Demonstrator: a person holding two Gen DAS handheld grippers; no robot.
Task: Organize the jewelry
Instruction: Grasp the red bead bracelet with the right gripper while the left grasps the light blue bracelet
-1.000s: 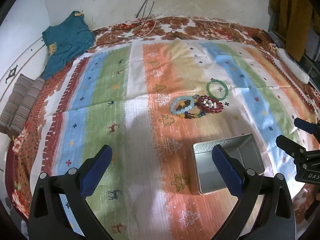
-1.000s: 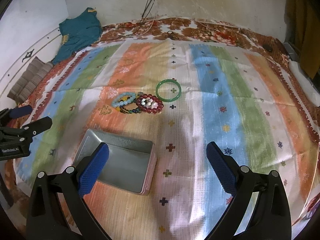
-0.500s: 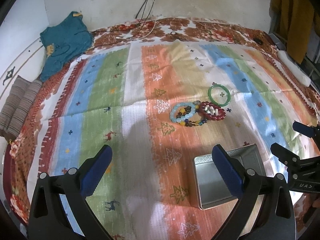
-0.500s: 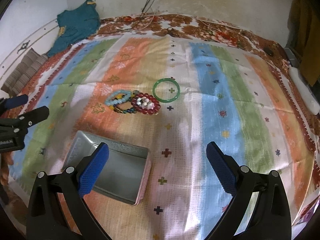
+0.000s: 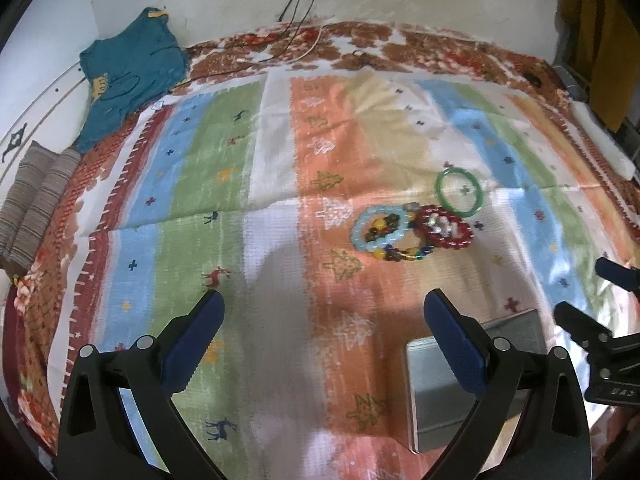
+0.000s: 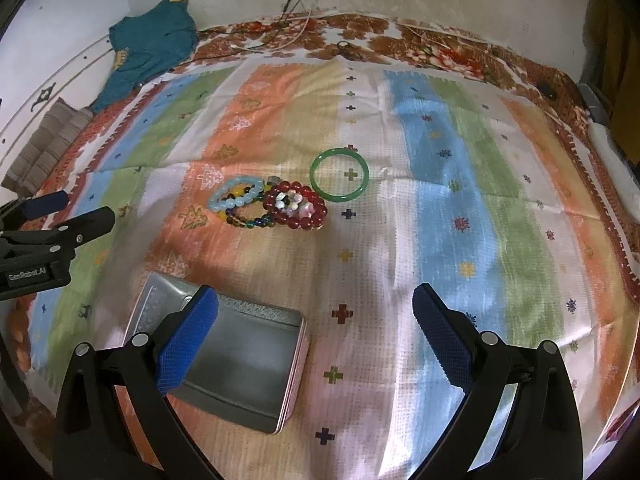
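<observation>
**Several bracelets lie beyond an empty tin**

Four or so bracelets sit in a cluster past the tin: a green bangle farthest from it, red beads touching pale blue beads, with a dark mixed strand nearest the tin. The bangle looks rigid, smooth and probably breakable; pinching across its rim seems safest. The beaded loops look light and floppy, likely to slip or drag neighbours. The right gripper and left gripper both hang spread wide, holding nothing, over the striped cloth.
</observation>
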